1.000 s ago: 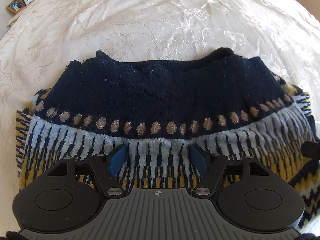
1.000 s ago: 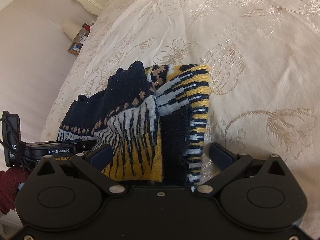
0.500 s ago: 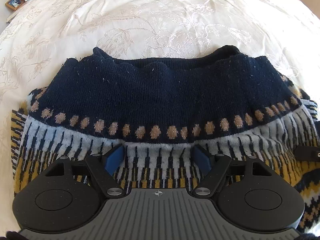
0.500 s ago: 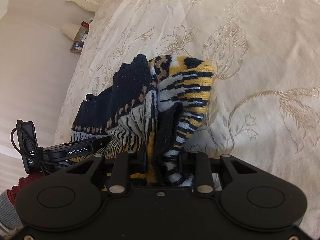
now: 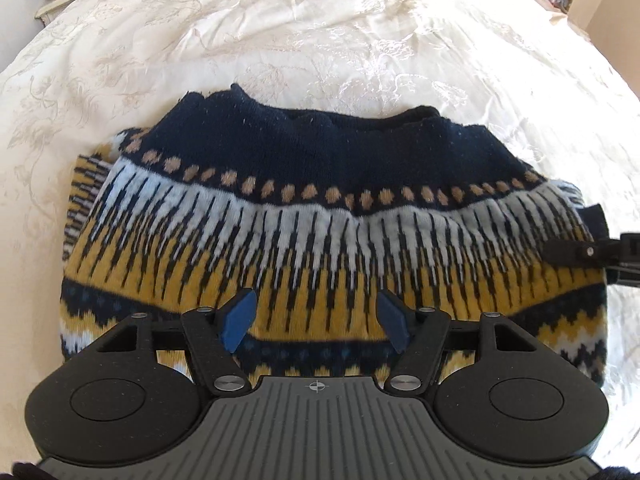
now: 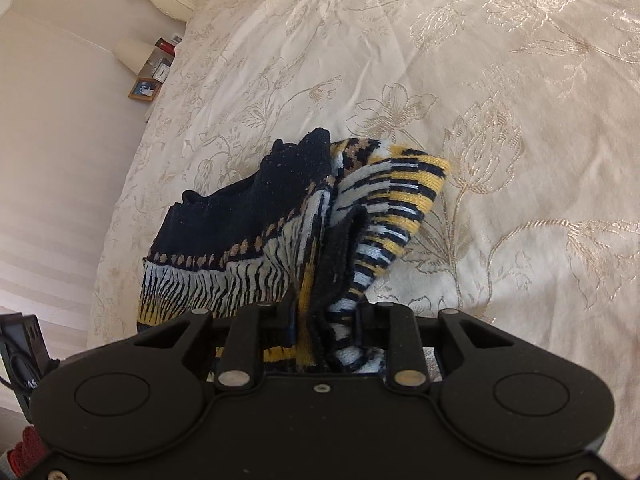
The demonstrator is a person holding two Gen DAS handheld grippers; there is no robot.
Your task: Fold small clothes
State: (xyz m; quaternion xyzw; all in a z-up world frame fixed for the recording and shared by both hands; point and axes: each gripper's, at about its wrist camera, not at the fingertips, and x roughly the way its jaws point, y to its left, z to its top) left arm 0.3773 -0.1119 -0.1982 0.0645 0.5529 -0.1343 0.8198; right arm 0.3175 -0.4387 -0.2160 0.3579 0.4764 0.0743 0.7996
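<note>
A small knitted sweater (image 5: 312, 200), navy at the top with tan dots, white and yellow bands below, lies on a cream bedspread (image 5: 320, 40). My left gripper (image 5: 316, 316) hovers open over its lower yellow band, blue pads (image 5: 238, 316) apart with nothing between them. In the right wrist view the same sweater (image 6: 256, 220) rises in a bunched fold, and my right gripper (image 6: 326, 320) is shut on its right edge, knit squeezed between the jaws. Part of the right gripper (image 5: 588, 250) shows at the sweater's right side in the left wrist view.
The embroidered bedspread (image 6: 480, 80) stretches far beyond the sweater on all sides. A bedside stand with a lamp (image 6: 132, 54), picture frame (image 6: 145, 89) and small items sits at the bed's far corner. The left gripper's body (image 6: 20, 344) shows at the left edge.
The right gripper closed on the sweater's right edge and has lifted it into a fold. The left gripper drew back towards the hem, so more of the lower pattern shows.
</note>
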